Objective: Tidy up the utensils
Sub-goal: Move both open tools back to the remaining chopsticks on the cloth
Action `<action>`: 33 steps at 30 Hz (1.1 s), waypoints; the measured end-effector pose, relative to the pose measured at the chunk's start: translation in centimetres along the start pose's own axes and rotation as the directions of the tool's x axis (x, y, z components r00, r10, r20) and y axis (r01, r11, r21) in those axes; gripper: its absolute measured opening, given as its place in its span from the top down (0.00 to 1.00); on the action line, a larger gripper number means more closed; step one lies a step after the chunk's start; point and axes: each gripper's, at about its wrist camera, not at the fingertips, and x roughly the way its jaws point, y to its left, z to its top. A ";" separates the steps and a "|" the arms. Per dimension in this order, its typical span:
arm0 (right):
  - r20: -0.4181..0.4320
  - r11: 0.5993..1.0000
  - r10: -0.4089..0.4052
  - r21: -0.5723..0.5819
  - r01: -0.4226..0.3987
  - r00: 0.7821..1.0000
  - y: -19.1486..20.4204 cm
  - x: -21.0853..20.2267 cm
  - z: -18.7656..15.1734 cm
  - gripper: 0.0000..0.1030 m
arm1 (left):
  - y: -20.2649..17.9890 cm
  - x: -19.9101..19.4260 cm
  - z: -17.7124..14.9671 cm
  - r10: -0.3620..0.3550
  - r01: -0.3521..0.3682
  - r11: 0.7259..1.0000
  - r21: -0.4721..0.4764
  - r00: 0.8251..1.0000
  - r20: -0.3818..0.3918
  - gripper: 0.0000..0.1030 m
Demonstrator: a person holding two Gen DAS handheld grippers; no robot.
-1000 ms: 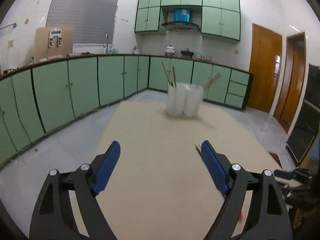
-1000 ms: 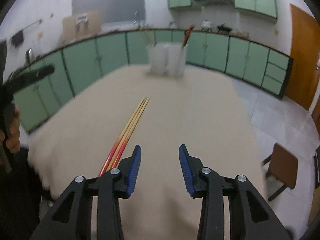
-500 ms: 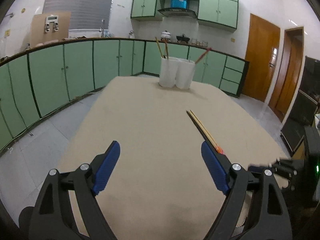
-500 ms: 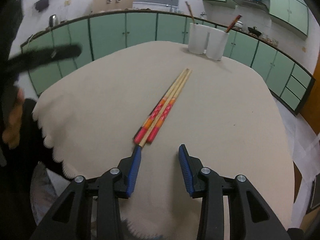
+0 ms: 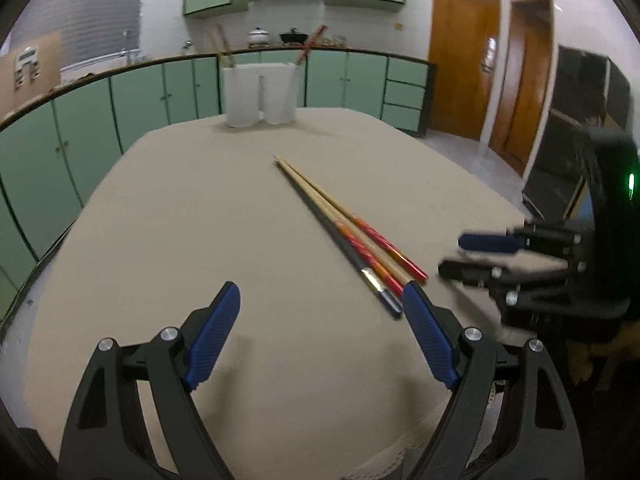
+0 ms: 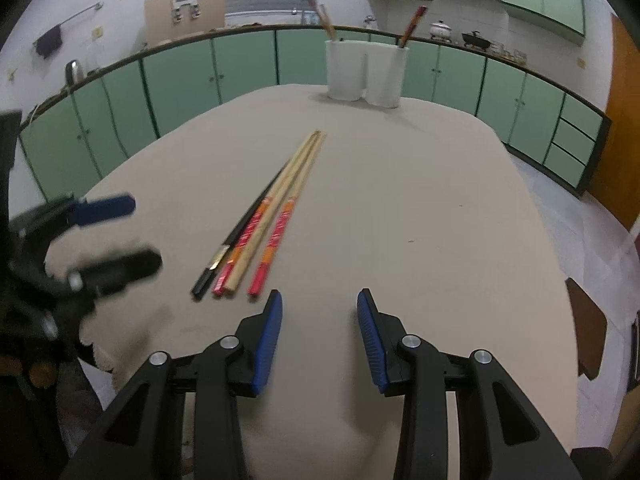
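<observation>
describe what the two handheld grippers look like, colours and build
Both match: the left gripper and right gripper have matte black skeletal linkage arms with triangular cutouts and round silver pivot screws. Their fingers carry long blue ribbed pads. A green indicator light glows on the right unit's black body, seen from the left wrist camera.

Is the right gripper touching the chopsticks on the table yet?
Apart. The right wrist view shows bare tablecloth between the right gripper and the chopsticks; jaws open, empty.
</observation>
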 end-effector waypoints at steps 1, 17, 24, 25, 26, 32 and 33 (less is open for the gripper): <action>0.002 1.000 -0.002 0.005 0.002 1.000 -0.3 -0.1 0.0 0.63 | -0.3 0.3 -0.2 -0.006 0.006 1.000 0.001 1.000 -0.007 0.22; 0.012 1.000 0.008 -0.015 -0.008 1.000 -0.5 -0.5 -0.3 0.63 | -0.4 1.8 -0.7 0.103 -0.103 0.995 0.011 0.993 -0.050 0.25; 0.004 0.994 0.042 -0.097 -0.041 0.999 2.2 0.2 -0.3 0.63 | -0.1 2.0 -0.3 0.141 -0.141 0.990 -0.004 0.989 -0.050 0.25; 0.005 0.994 0.046 -0.098 -0.045 0.999 2.4 0.3 -0.3 0.63 | 0.0 2.1 -0.2 0.145 -0.146 0.989 -0.014 0.988 -0.048 0.27; 0.006 0.994 0.046 -0.096 -0.046 0.999 2.4 0.4 -0.2 0.63 | 0.3 2.1 -0.1 0.145 -0.146 0.989 -0.029 0.988 -0.048 0.28; 0.016 0.996 0.043 -0.080 -0.042 0.999 2.6 0.9 0.1 0.63 | 0.7 2.2 0.0 0.157 -0.159 0.986 -0.053 0.987 -0.039 0.45; 0.019 0.997 0.031 -0.072 -0.029 0.999 2.5 1.0 0.1 0.63 | 0.8 2.2 0.0 0.158 -0.160 0.985 -0.059 0.987 -0.035 0.47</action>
